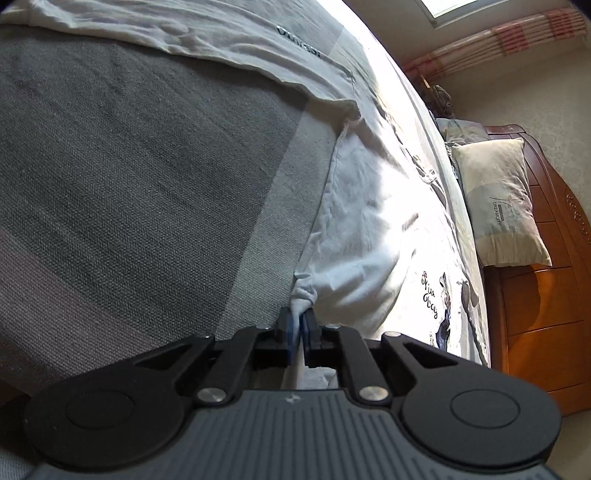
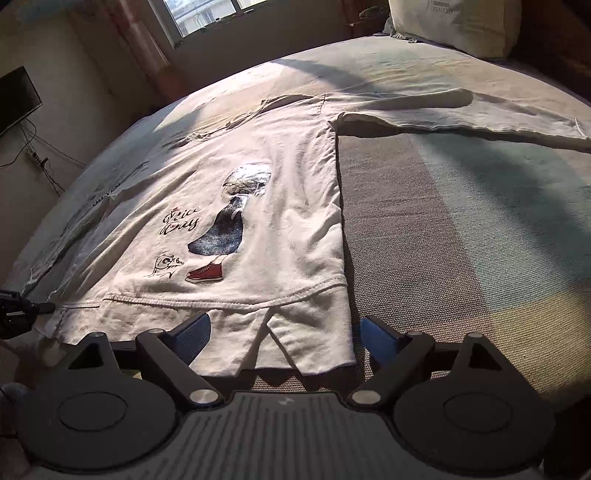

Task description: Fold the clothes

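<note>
A white long-sleeved shirt [image 2: 288, 177] with a printed girl and a red shoe lies front-up on the bed. Its right sleeve [image 2: 461, 114] stretches out sideways. My left gripper [image 1: 300, 325] is shut on a bunched corner of the shirt [image 1: 362, 221], pinched between the blue pads. In the right wrist view that gripper [image 2: 44, 307] shows at the left edge by the hem's left corner. My right gripper [image 2: 284, 328] stands open, just above the split hem near its right corner, and the pads touch no cloth.
The bed has a grey and pale striped cover [image 2: 443, 229]. A pillow [image 1: 502, 206] leans on the wooden headboard [image 1: 535, 314]. A dark screen [image 2: 16, 96] with cables hangs on the wall beyond the bed, below a window [image 2: 207, 14].
</note>
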Demonstrator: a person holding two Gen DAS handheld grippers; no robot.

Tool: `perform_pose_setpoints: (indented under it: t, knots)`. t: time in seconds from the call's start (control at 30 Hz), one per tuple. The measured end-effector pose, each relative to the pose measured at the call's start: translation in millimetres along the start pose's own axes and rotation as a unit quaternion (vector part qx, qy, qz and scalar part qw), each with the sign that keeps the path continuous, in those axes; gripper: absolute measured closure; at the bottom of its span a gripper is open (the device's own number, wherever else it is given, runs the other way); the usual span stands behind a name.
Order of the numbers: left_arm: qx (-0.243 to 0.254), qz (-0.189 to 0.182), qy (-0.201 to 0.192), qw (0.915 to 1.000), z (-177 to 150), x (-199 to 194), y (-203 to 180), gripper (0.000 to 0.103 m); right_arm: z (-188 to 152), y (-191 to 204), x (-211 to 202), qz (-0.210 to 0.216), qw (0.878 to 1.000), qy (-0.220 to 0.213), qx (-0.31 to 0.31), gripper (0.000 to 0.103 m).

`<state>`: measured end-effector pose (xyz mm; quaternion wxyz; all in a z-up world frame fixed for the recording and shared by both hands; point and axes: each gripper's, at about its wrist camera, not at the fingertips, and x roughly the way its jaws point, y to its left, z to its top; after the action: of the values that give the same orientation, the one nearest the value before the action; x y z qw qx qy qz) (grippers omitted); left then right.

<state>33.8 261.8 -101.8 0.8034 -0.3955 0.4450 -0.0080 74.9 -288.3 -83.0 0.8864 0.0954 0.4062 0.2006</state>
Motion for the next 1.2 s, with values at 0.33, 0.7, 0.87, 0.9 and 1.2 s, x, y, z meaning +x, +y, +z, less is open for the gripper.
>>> perform_pose_setpoints:
  t: [0.33,0.7,0.87,0.9,1.2]
  knots:
    - [0.287,0.018,-0.050,0.9564,-39,2,-136,0.054,25,94,28,-0.026,0.984,-0.027,-0.172,0.017]
    - [0.252,-0.015,0.004,0.9675,-99,46,-125,0.051,-9,95,65,-0.027,0.978,0.029,-0.205,0.018]
    - [0.262,-0.009,0.014,0.9648,-86,34,-139,0.051,-6,92,49,-0.018,0.969,0.066,-0.237,0.018]
    - [0.285,-0.002,-0.014,0.9584,-81,31,-146,0.050,1,94,46,-0.013,0.971,0.057,-0.234,0.018]
    - [0.298,0.073,-0.055,0.9503,-87,61,-132,0.034,17,93,92,-0.053,0.982,0.029,-0.180,0.014]
